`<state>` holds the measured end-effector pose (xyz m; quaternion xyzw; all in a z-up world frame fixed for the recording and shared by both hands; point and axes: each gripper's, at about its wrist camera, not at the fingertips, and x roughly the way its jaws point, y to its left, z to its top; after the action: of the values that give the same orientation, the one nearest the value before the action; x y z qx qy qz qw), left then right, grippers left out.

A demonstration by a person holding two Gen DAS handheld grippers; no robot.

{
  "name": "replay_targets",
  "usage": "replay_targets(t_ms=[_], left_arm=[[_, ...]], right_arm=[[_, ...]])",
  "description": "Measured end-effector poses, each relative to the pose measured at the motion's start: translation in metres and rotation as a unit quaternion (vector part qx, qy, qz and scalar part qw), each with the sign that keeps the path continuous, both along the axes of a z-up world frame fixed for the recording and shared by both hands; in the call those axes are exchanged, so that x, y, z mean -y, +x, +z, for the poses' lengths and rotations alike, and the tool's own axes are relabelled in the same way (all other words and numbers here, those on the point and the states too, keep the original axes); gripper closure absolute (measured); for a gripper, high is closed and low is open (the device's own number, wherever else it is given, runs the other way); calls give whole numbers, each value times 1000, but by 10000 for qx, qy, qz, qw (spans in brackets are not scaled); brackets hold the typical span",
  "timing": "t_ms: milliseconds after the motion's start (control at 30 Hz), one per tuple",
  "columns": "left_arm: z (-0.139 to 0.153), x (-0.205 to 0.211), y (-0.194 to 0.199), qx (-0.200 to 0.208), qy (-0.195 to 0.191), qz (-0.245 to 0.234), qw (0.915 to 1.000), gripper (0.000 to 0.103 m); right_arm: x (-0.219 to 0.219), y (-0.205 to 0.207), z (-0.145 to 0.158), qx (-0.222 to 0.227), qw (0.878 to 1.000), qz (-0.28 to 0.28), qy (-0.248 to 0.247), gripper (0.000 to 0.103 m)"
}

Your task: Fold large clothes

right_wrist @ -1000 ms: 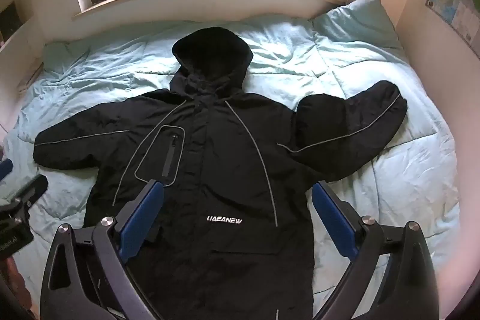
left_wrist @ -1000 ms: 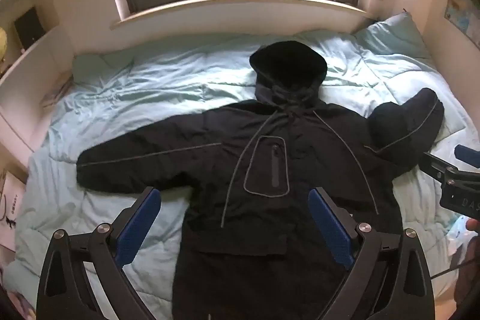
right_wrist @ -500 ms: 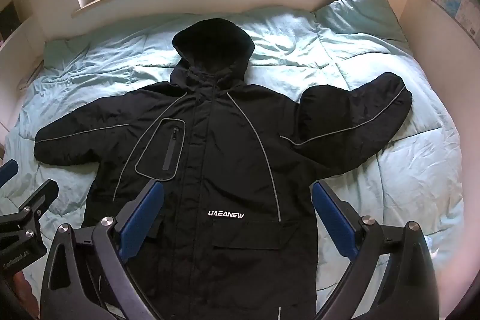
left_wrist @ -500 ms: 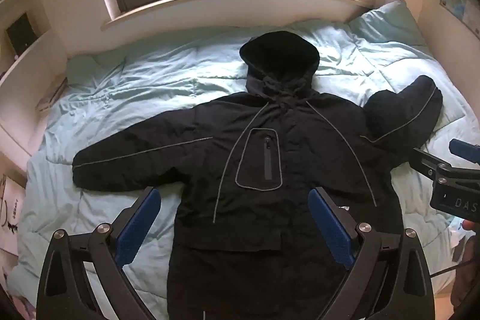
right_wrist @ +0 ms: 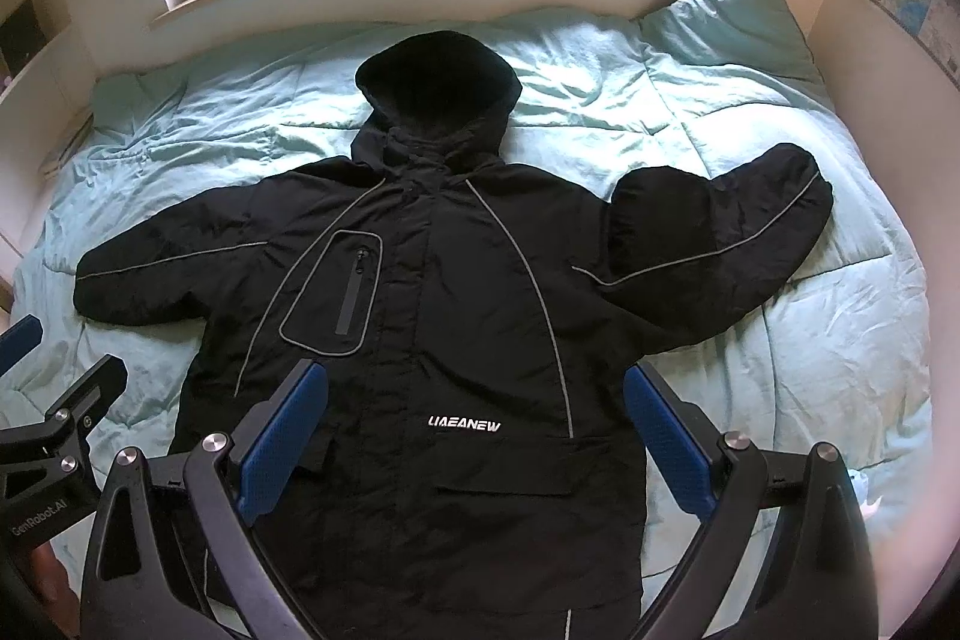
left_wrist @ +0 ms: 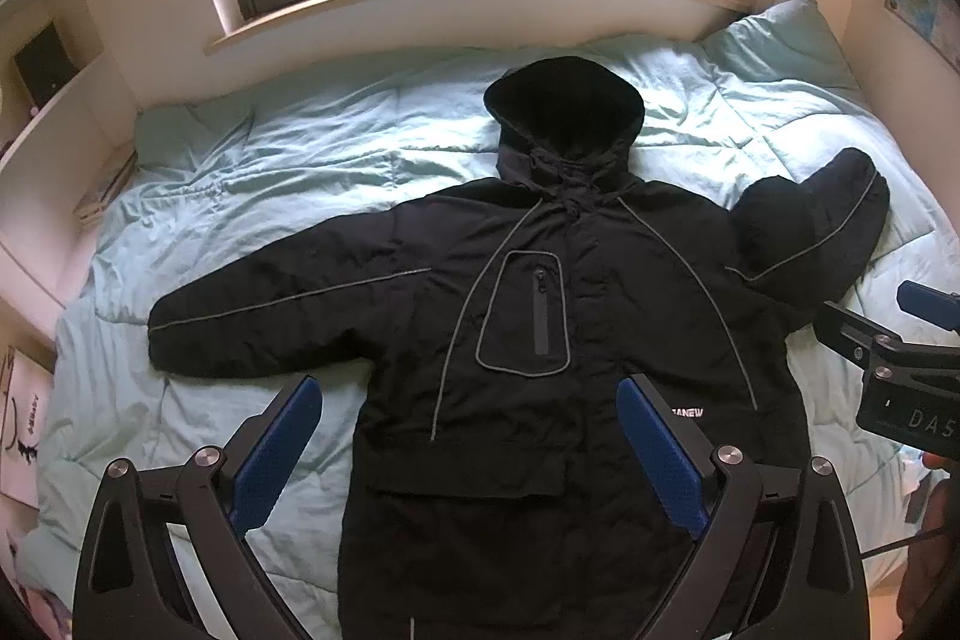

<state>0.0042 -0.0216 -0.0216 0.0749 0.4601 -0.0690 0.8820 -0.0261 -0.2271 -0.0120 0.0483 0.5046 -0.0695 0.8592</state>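
The black hooded jacket lies face up and spread across the pale blue duvet of the bed, hood toward the window, one sleeve stretched straight out and the other sleeve already doubled back on itself near the cuff. That bent sleeve is the likeliest trouble: a fold made over it would probably trap a lump and leave the bundle lopsided. The padded, slick-looking shell may also slide out of a shallow pinch, and a deep bite could gather the soft duvet along with the jacket. The left tongs stand wide apart above the lower body of the jacket, holding and touching nothing; the right tongs are equally spread and empty, poised over the chest lettering.
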Motion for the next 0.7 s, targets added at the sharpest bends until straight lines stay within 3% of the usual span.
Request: replay_targets(t_ms=[700], left_arm=[[-6, 0, -12, -58, 23, -29, 10000, 4]], right_arm=[[-2, -1, 0, -22, 10000, 38, 53, 3]])
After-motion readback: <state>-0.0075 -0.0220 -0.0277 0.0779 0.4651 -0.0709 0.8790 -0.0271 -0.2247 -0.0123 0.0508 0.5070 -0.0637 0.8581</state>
